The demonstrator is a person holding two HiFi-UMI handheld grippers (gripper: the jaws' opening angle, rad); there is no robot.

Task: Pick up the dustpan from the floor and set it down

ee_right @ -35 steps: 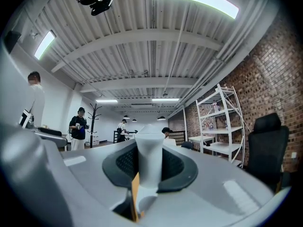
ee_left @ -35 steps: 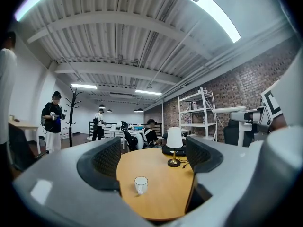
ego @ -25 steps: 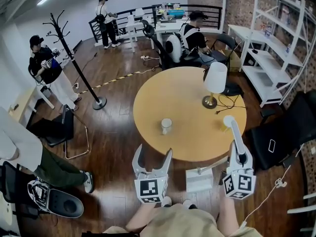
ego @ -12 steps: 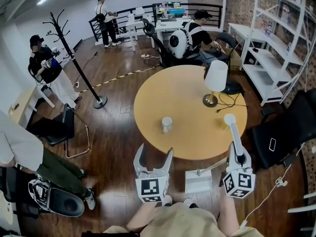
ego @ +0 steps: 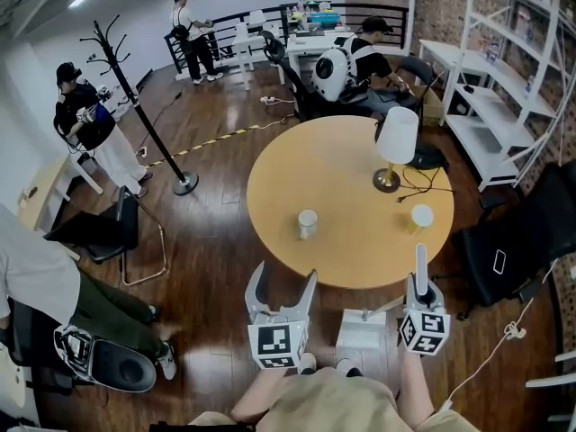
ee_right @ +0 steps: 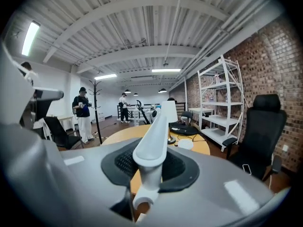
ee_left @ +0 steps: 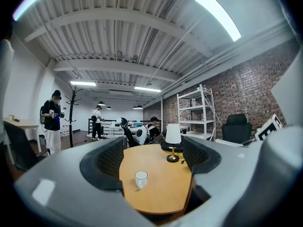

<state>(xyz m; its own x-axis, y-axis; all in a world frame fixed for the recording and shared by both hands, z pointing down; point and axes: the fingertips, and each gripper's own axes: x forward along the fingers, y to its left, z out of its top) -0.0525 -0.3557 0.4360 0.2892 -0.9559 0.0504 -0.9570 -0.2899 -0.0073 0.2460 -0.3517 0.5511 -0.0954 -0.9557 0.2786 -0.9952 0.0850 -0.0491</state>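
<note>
**Progress**
- Pick-up: done. Your right gripper (ego: 421, 293) has the dustpan (ego: 362, 333) by its long white handle (ee_right: 154, 136), which stands up between the fingers (ee_right: 182, 167). Those fingers are narrow and just beginning to open.
- Set-down: this looks nearly finished. The pan hangs low over the floor (ego: 207, 241) by your feet, at 6 o'clock off the counter (ego: 351, 259). Whether it touches the boards cannot be told.
- Left to do, by my reading: let the pan rest, free the handle and draw your hand clear.
- Your left gripper (ego: 283, 279) sits at 7 o'clock off the counter edge. Its fingers (ee_left: 102, 167) are apart and closing, with nothing between them.

**Count**
- Dustpan: one.
- Grippers: two.
- Round counter: one.
- White cup (ego: 308, 223): one, at 8 o'clock on the counter.
- Table lamp (ego: 396, 147): one, at 1 o'clock.
- Pale round container (ego: 420, 216): one, at 4 o'clock.
- Coat stand (ego: 135, 106): one, at 10 o'clock from the counter.
- White shelf unit (ego: 504, 79): one, at 2 o'clock.
- Other people in the room: four.
</note>
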